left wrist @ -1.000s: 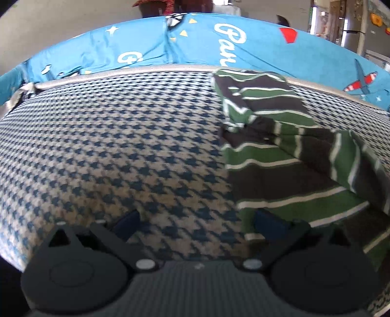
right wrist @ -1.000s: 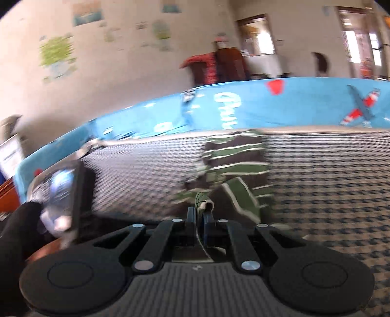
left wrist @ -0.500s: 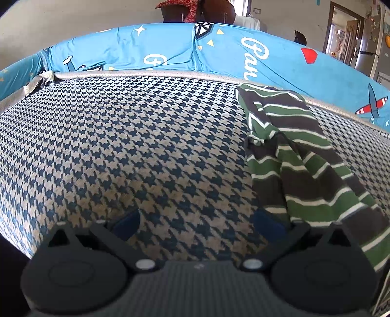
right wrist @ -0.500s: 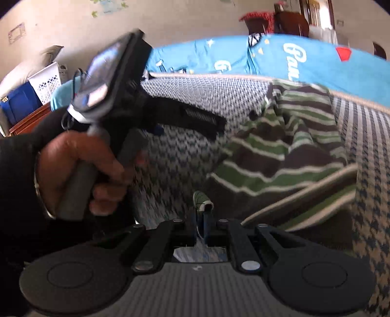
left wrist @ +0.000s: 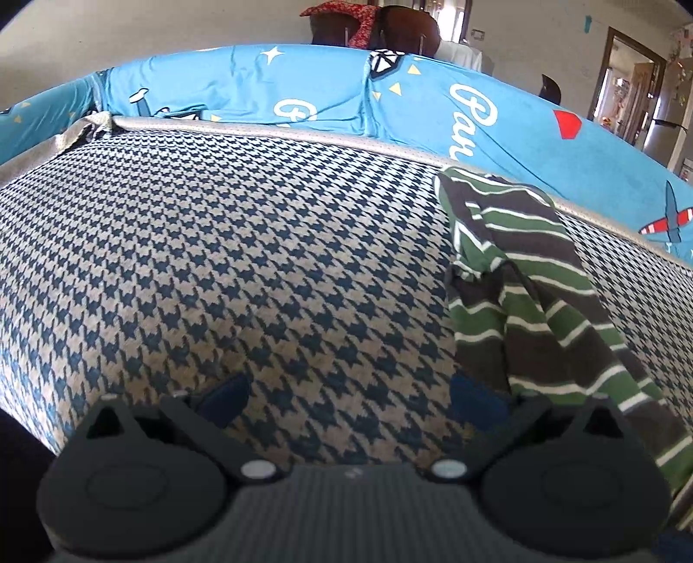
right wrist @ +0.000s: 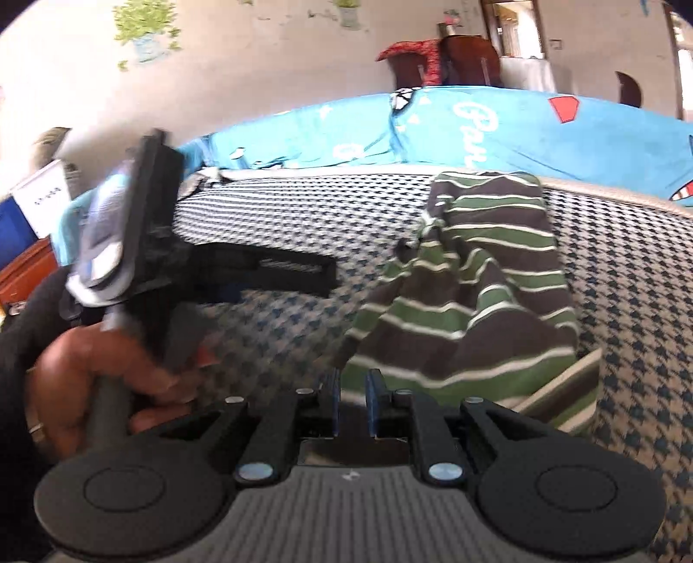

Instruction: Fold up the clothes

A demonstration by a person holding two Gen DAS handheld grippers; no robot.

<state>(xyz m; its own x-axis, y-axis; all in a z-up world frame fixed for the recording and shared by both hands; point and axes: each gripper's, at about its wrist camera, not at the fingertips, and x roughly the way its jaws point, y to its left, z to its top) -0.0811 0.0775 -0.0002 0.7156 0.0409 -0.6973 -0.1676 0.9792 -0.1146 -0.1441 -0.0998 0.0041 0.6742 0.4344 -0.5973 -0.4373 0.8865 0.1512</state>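
A green, brown and white striped garment [left wrist: 519, 281] lies crumpled on the houndstooth surface [left wrist: 260, 260], stretching from its far edge toward me on the right. My left gripper [left wrist: 348, 396] stands open low over the bare surface, its right pad beside the garment's near edge, with nothing between the pads. In the right wrist view the garment [right wrist: 476, 294] lies just ahead of my right gripper [right wrist: 353, 392]. Its jaws are opening a little; the cloth's near hem shows beyond the narrow gap and is not pinched. A hand [right wrist: 108, 372] holds the left gripper [right wrist: 320, 277] at the left.
A bright blue printed cushion [left wrist: 476, 117] runs along the far edge of the surface. Behind it stand a dark chair with a red cloth [left wrist: 372, 26] and a doorway [left wrist: 628, 78]. A white basket and a blue bin [right wrist: 30, 208] sit at the far left.
My right gripper has come down toward the surface, and its jaws have parted off the pinched cloth fold. The garment has settled lower on the surface. The left gripper stays open.
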